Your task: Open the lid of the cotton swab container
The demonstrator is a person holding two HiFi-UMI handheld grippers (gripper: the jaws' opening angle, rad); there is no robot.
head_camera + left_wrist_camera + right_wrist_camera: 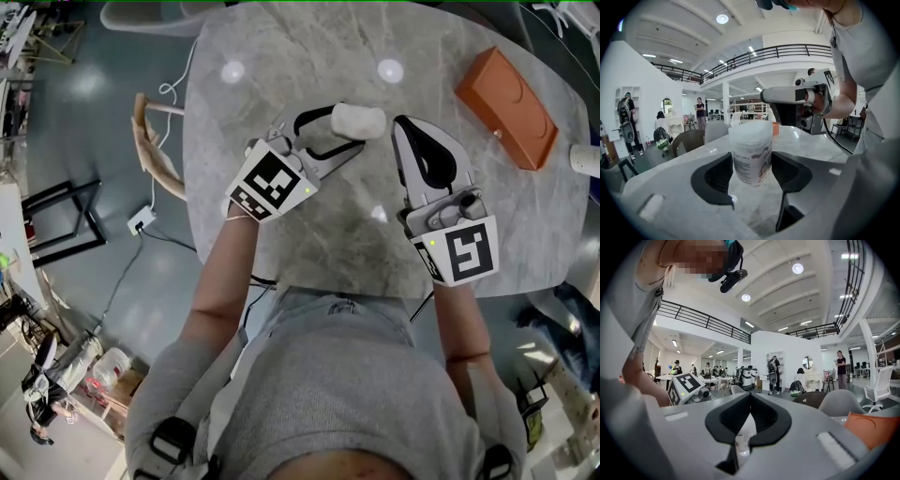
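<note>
Left gripper [330, 133]: jaws part-way apart, clamped on the container [751, 152] at mid-body, its bottom clear of the table [281, 56]. Container about upright, long axis vertical, lid [750, 130] on top and not yet off. Right gripper [405, 131]: jaws closed, nothing in them, tips just beside the container on its right, a small gap showing. Lid work likely falls to the right. Grey marble table; orange box [506, 108] well off right. Open hall, people far behind
</note>
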